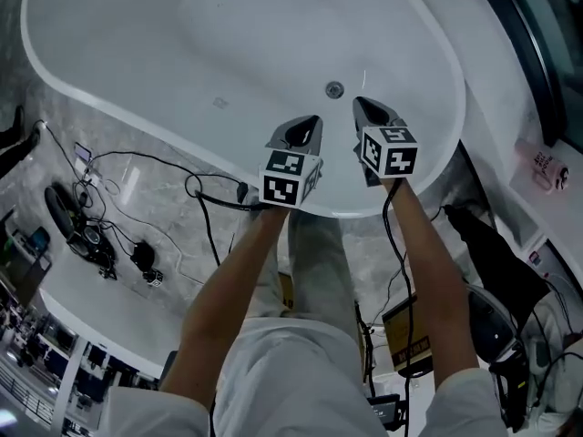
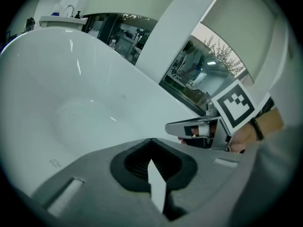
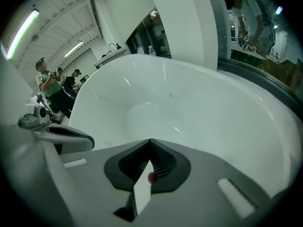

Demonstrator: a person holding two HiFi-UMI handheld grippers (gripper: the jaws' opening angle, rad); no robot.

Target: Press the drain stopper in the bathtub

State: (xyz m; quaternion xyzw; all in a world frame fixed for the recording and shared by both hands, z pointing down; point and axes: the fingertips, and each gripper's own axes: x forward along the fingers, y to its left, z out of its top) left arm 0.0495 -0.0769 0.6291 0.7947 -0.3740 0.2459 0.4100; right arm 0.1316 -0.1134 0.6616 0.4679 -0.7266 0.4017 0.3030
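**Grey marbled floor (image 1: 173, 208) and a white bathtub (image 1: 228, 35), with two grippers reaching over its near end**

Head view: the camera is looking steeply down on an oval white bathtub that is filling the upper part of the frame. Black cables (image 1: 137, 167) are trailing across the floor to its left. Two bare forearms are stretching forward from the bottom edge. Each is carrying a gripper topped by a cube with black and white square markers. The left gripper (image 1: 310, 124) and the right gripper (image 1: 362, 107) are pointing into the basin side by side. The small round metal drain stopper (image 1: 334, 89) is sitting on the tub floor just beyond their tips and between them, nearer the right one. Whether either tip is touching it cannot be told.

Left gripper view: the grey fingers (image 2: 94, 174) are meeting at a single seam, pressed together with nothing between them. The smooth tub wall is curving away ahead. The right gripper is showing at the right, with its marker cube (image 2: 236, 105) and the hand (image 2: 258, 126) holding it.

Right gripper view: these fingers (image 3: 199, 183) are likewise lying closed against each other and holding nothing. The basin is opening out in front. The left gripper is jutting in from the left edge. Two people (image 3: 52, 82) are standing in the far background.
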